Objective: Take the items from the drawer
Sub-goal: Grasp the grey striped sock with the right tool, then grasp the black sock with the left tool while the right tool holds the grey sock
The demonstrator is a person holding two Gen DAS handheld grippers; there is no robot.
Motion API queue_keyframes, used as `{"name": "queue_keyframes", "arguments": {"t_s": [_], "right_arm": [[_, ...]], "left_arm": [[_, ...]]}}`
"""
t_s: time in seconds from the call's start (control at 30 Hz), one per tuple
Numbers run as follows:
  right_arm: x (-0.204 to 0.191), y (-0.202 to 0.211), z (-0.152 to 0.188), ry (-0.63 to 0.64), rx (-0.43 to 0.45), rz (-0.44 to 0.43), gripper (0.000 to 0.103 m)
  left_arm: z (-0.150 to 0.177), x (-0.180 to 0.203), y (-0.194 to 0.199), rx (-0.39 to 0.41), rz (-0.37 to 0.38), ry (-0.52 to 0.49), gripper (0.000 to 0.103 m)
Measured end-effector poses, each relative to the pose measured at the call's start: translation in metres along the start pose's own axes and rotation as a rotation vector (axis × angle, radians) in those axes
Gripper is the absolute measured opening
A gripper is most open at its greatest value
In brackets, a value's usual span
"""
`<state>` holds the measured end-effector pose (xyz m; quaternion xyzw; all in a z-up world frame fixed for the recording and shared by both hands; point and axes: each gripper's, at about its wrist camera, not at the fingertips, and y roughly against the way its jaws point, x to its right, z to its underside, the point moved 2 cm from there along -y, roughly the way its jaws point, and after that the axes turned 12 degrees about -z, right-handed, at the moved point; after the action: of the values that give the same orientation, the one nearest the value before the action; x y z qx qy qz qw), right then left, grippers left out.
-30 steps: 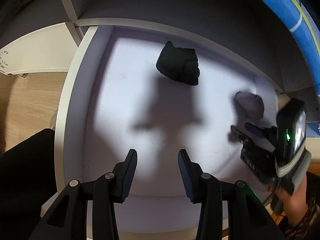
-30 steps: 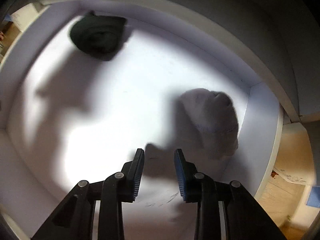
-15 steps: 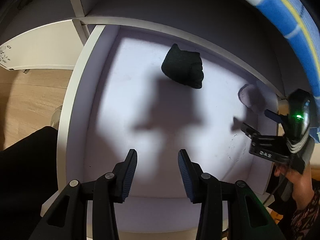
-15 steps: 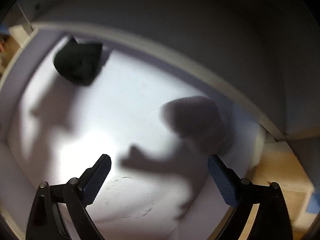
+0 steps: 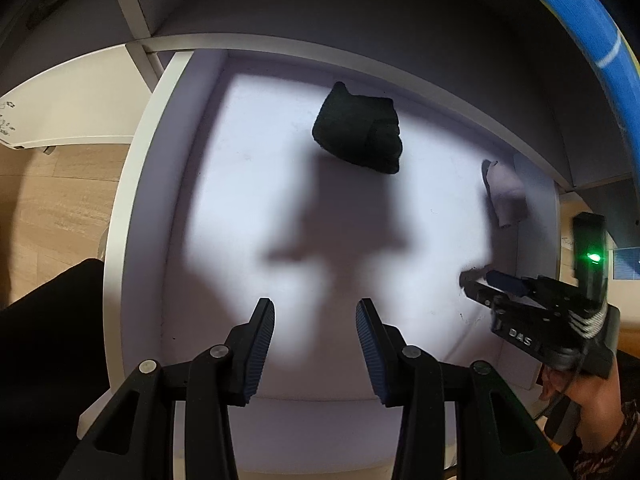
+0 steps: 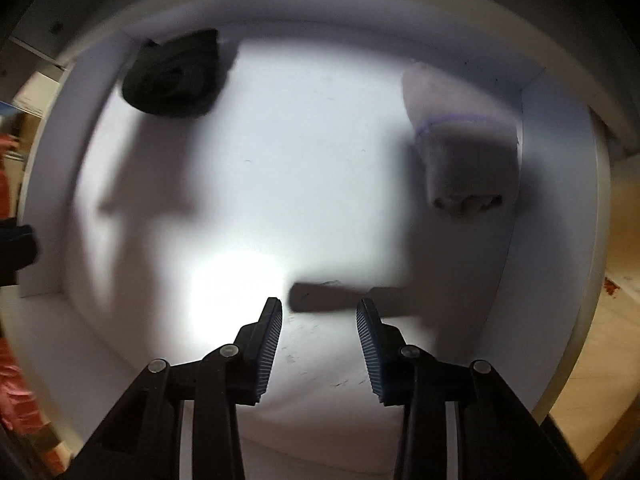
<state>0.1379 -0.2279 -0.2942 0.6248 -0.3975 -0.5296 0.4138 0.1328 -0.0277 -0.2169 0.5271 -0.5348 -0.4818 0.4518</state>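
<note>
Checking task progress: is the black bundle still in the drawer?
In. The black bundle lies on the drawer floor near the back wall, untouched by either gripper.

White drawer (image 5: 132, 216), black sock bundle (image 5: 358, 136), white sock with purple stripe (image 6: 460, 136)

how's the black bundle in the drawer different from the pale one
The black bundle is dark and lies near the drawer's back wall, left of middle; the pale bundle is whitish with a thin purple line and sits in the back right corner. The black one stands out sharply, while the pale one blends in. Both are soft rolled fabric, untouched by either gripper.
</note>
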Motion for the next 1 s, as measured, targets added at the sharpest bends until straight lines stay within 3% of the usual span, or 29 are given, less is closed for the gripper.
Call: {"name": "queue_keyframes", "arguments": {"t_s": [0.03, 0.07, 0.1, 0.17, 0.23, 0.3, 0.47, 0.53, 0.63, 0.7, 0.8, 0.9, 0.93, 1.0], "right_arm": [[-0.002, 0.011, -0.001, 0.015, 0.04, 0.013, 0.043], [-0.002, 0.021, -0.002, 0.025, 0.074, 0.029, 0.059], [0.0, 0.033, -0.008, 0.029, 0.138, 0.071, 0.083], [0.007, 0.047, -0.018, 0.001, 0.228, 0.139, 0.1], [0.018, 0.057, -0.034, -0.057, 0.299, 0.152, 0.1], [0.032, 0.061, -0.062, -0.119, 0.314, 0.174, 0.1], [0.049, 0.039, -0.086, -0.156, 0.242, 0.173, 0.091], [0.049, 0.032, -0.086, -0.129, 0.213, 0.233, 0.086], [0.046, 0.033, -0.08, -0.088, 0.197, 0.275, 0.069], [0.049, 0.041, -0.071, -0.088, 0.177, 0.257, 0.057], [0.042, 0.029, -0.068, -0.085, 0.152, 0.227, 0.051], [0.036, 0.031, -0.046, -0.14, 0.127, 0.126, 0.051], [0.035, 0.032, -0.04, -0.158, 0.126, 0.094, 0.051], [0.031, 0.033, -0.032, -0.171, 0.121, 0.064, 0.051]], "left_arm": [[0.0, 0.0, 0.0, 0.0, 0.003, 0.001, 0.042], [0.0, 0.0, 0.001, 0.002, 0.004, 0.003, 0.042], [0.0, -0.001, 0.003, 0.005, 0.004, 0.005, 0.042], [0.0, -0.003, 0.004, 0.007, 0.002, 0.014, 0.042], [0.001, -0.005, 0.004, 0.004, 0.007, 0.024, 0.042], [0.001, -0.006, 0.003, 0.0, 0.006, 0.027, 0.042], [0.0, -0.004, -0.004, -0.016, 0.006, 0.033, 0.042], [-0.002, -0.003, -0.007, -0.02, 0.003, 0.033, 0.042], [-0.004, -0.001, -0.009, -0.021, 0.006, 0.04, 0.042], [-0.008, 0.003, -0.011, -0.01, -0.001, 0.033, 0.042], [-0.013, 0.012, -0.018, 0.003, -0.011, 0.011, 0.042], [-0.02, 0.02, -0.023, 0.019, 0.02, 0.008, 0.043], [-0.025, 0.024, -0.025, 0.036, 0.024, 0.005, 0.047], [-0.034, 0.03, -0.027, 0.063, 0.03, -0.001, 0.069]]}}
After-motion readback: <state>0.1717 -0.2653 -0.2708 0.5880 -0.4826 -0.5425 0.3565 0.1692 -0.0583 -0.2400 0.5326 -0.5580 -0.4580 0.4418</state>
